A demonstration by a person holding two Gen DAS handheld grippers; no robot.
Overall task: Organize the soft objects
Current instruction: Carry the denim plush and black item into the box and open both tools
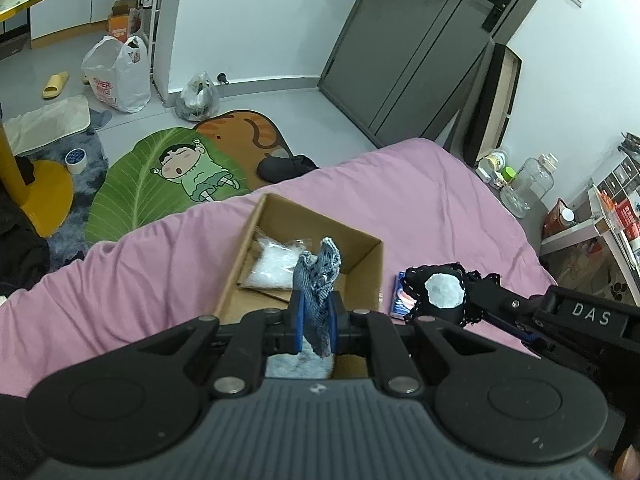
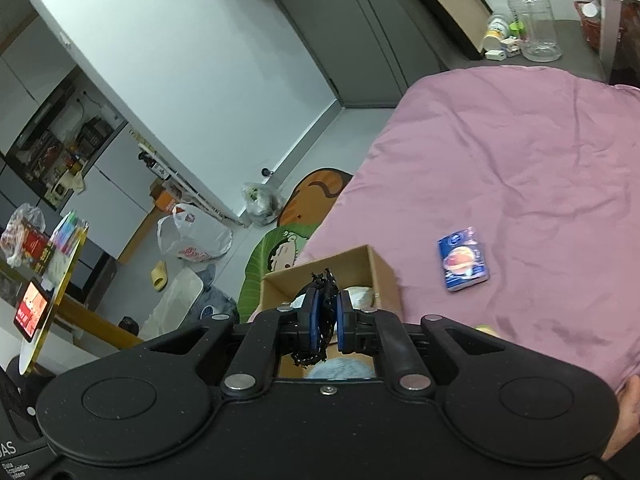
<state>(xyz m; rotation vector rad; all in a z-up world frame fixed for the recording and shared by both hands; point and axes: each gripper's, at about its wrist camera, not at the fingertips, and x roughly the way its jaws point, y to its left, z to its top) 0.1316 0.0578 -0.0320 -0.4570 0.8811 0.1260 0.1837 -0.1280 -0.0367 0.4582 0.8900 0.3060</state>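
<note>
Left wrist: your left gripper [image 1: 316, 312] pinches a blue-grey knit cloth [image 1: 318, 276] above the cardboard box [image 1: 362, 256] on the pink bedsheet [image 1: 420, 200]. Right wrist: your right gripper [image 2: 325, 316] clamps a black lace item [image 2: 325, 300] over that box.

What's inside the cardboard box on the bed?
In the cardboard box, a clear bag of white stuff lies on the floor. The left gripper, holding blue cloth, hides the near part.

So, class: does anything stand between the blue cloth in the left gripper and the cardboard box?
Nothing visible: the left gripper holds the blue cloth right over the open cardboard box.
</note>
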